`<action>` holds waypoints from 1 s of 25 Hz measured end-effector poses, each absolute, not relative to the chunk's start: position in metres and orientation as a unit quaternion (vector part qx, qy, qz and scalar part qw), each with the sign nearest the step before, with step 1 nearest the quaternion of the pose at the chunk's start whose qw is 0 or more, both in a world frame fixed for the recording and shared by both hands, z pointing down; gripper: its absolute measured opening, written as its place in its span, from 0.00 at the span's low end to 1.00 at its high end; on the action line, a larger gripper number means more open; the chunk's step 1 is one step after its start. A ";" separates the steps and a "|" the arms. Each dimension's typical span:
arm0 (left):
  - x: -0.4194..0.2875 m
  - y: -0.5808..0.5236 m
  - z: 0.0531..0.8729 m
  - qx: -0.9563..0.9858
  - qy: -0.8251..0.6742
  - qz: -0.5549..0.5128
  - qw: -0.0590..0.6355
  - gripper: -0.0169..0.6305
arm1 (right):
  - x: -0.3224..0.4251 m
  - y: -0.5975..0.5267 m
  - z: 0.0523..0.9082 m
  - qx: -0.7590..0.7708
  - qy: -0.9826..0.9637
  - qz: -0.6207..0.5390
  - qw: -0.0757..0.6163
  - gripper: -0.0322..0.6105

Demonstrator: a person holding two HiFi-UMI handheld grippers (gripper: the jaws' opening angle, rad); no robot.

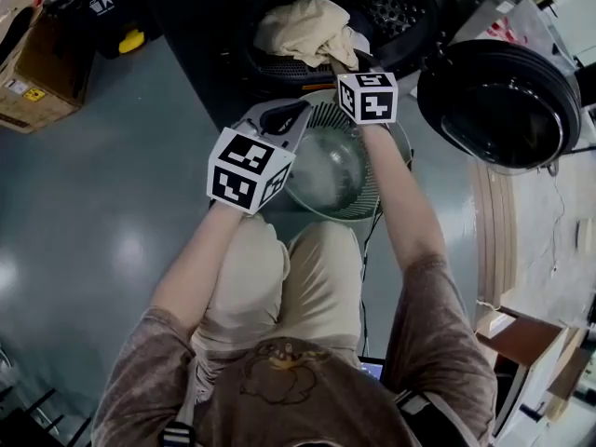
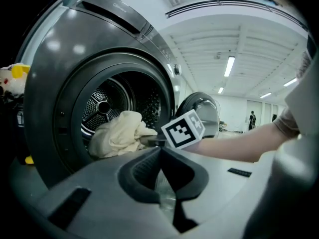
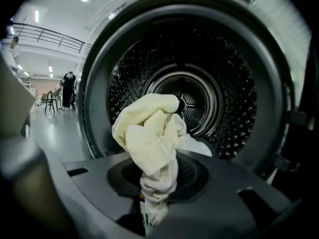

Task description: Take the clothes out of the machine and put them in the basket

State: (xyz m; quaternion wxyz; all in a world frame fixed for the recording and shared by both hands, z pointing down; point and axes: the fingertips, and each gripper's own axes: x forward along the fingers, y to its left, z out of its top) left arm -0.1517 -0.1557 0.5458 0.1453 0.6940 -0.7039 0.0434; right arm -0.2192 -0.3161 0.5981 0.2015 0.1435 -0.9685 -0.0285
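A cream cloth (image 1: pixel 303 26) bulges out of the mouth of the dark washing machine drum (image 1: pixel 391 7). My right gripper (image 1: pixel 341 61) is at the drum's lower rim, shut on a twisted end of that cloth (image 3: pixel 149 133), which bunches up above the jaws of the right gripper (image 3: pixel 158 178). A white piece (image 3: pixel 198 146) lies behind it inside the drum (image 3: pixel 224 98). My left gripper (image 1: pixel 282 119) hovers over the near-left rim of the round mesh basket (image 1: pixel 368 203), which stands on the floor below the door opening. The left gripper (image 2: pixel 160 156) holds nothing and its jaws look shut.
The machine's round door (image 1: pixel 498 101) hangs open to the right. A cardboard box (image 1: pixel 37 73) and a yellow-handled item (image 1: pixel 131 40) sit on the floor at the left. Wooden furniture (image 1: pixel 521 343) stands at the right. My knees are just behind the basket.
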 end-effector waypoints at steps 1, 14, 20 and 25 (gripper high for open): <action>-0.150 -0.156 0.545 0.694 -0.704 0.044 0.144 0.04 | -0.209 -0.315 0.592 0.144 -0.969 -0.027 0.197 0.18; -0.137 -0.158 0.542 0.700 -0.701 0.052 0.128 0.04 | -0.065 -0.276 0.540 0.164 -0.975 0.002 0.151 0.18; -0.134 -0.164 0.536 0.697 -0.707 0.051 0.112 0.04 | -0.022 -0.251 0.549 0.166 -0.971 0.008 0.173 0.18; -0.126 -0.169 0.536 0.702 -0.702 0.059 0.107 0.04 | 0.000 -0.232 0.577 0.153 -0.964 0.014 0.216 0.20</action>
